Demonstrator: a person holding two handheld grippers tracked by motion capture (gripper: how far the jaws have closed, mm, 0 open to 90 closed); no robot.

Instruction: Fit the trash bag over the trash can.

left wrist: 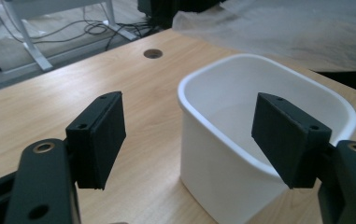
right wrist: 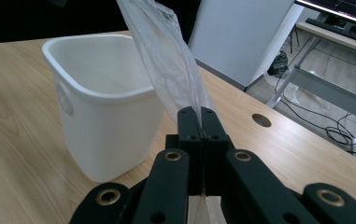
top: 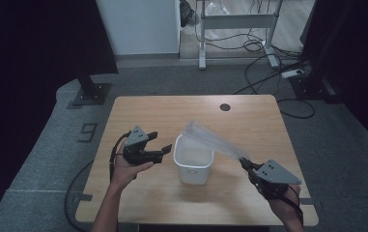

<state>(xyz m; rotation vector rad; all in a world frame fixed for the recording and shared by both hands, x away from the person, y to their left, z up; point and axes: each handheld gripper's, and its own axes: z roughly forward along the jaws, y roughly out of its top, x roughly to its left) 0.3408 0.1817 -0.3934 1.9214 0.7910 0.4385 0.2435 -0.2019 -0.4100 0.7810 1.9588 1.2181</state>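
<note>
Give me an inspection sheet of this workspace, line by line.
Surface: wooden table, round hole near its far edge.
Job's things: white bin upright mid-table, nothing seen inside; clear plastic bag held in the air above the bin's rim.
Clutter: nothing seen on the table.
Grippers: left gripper open, beside the bin, jaws apart; right gripper shut on the bag's end.
Cables: one trails from the left gripper off the table edge; more lie on the floor behind.
Surroundings: grey floor, white panel, metal frame, dark curtains.
</note>
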